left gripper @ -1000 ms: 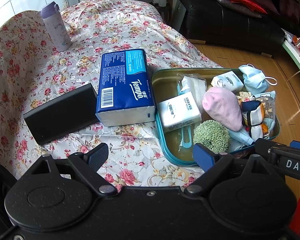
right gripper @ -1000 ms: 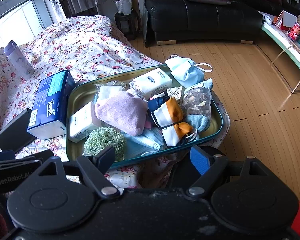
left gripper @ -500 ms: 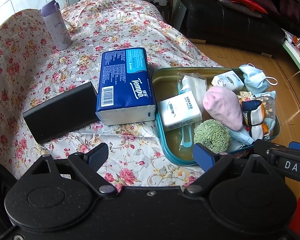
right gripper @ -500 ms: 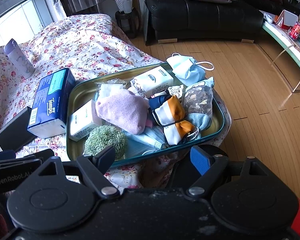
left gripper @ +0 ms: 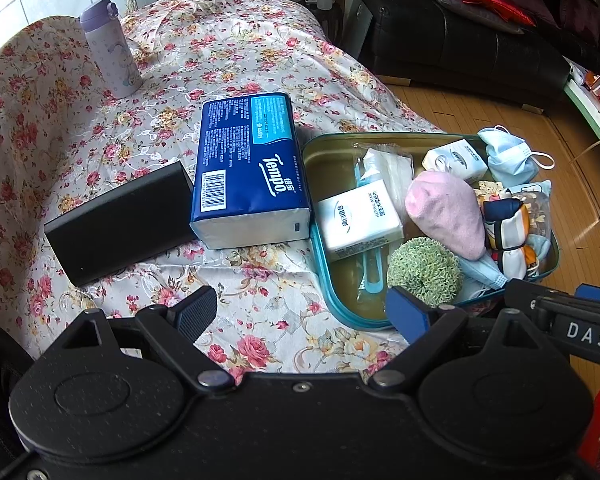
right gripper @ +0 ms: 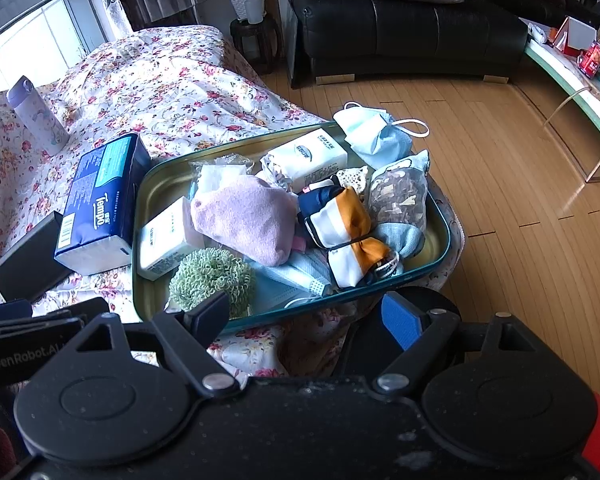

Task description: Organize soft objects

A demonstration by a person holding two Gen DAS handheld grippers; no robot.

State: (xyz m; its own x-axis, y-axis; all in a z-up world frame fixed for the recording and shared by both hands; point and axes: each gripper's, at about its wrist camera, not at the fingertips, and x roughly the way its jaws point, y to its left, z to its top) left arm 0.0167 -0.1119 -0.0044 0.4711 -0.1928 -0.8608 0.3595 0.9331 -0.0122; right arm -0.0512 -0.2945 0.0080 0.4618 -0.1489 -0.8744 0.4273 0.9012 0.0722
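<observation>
Both your left gripper (left gripper: pixel 302 312) and right gripper (right gripper: pixel 306 314) jaws stood wide, empty, short of the tray (right gripper: pixel 148 188) on the bed; pink cloth (right gripper: pixel 246 218) in it looked light, squashy — pinch mid-bulge.

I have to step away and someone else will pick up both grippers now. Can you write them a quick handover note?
Left hand-held gripper: open, empty, above the flowered cloth just short of the tray.
Right hand-held gripper: open, empty, at the tray's near rim, close to the green puff.
Things: the tray holds the pink cloth, two white tissue packs, the striped cloth bundle, a patterned pouch and a flat face mask; another mask hangs over the far rim. The blue tissue pack and black box lie beside the tray.
Done: nothing visibly sorted.
Left: the whole heap in the tray.
</observation>
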